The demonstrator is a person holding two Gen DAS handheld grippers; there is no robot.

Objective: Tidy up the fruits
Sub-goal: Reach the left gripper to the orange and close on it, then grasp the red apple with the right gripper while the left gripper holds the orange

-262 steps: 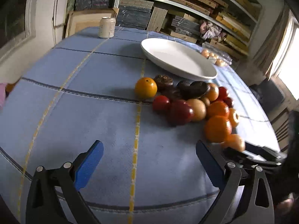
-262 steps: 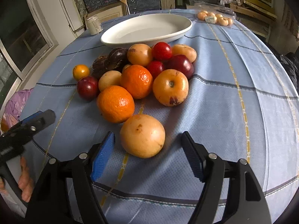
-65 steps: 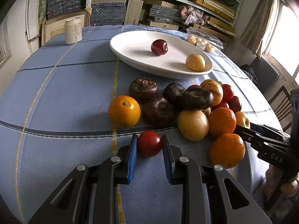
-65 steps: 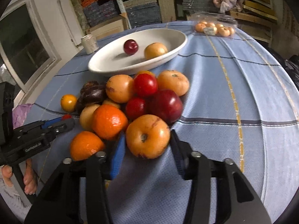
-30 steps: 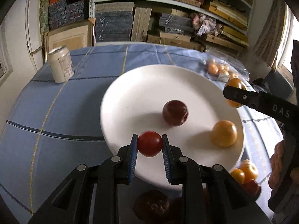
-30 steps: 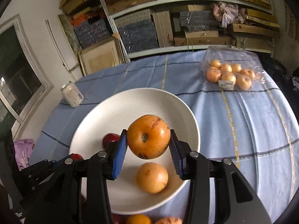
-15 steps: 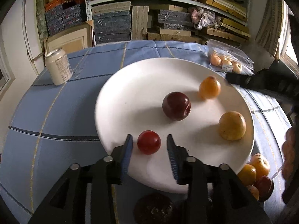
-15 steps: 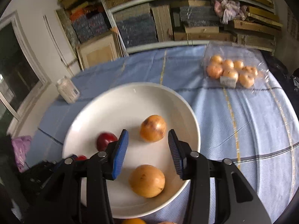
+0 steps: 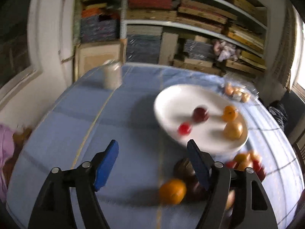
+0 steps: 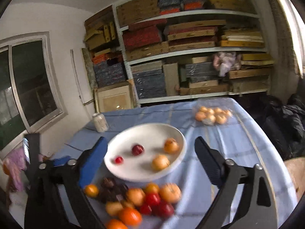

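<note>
Both grippers have released their fruit and pulled back since half a second ago. I note the left gripper [image 9: 152, 158] with jaws wide and holding nothing, above the blue-clothed desk [image 9: 118, 114]. My right gripper [image 10: 150, 156] likewise stands wide and unloaded. On the white oval ceramic plate [image 10: 152, 131] lie four fruits, apart from one another: a small red tomato [image 10: 119, 160], a dark red plum [image 10: 138, 149], an orange-yellow persimmon [image 10: 171, 145] and a yellow round fruit [image 10: 160, 162]. A heap of mixed loose fruit [image 10: 141, 200] remains on the desk just beside the plate's near rim. Both views are motion-blurred.
</note>
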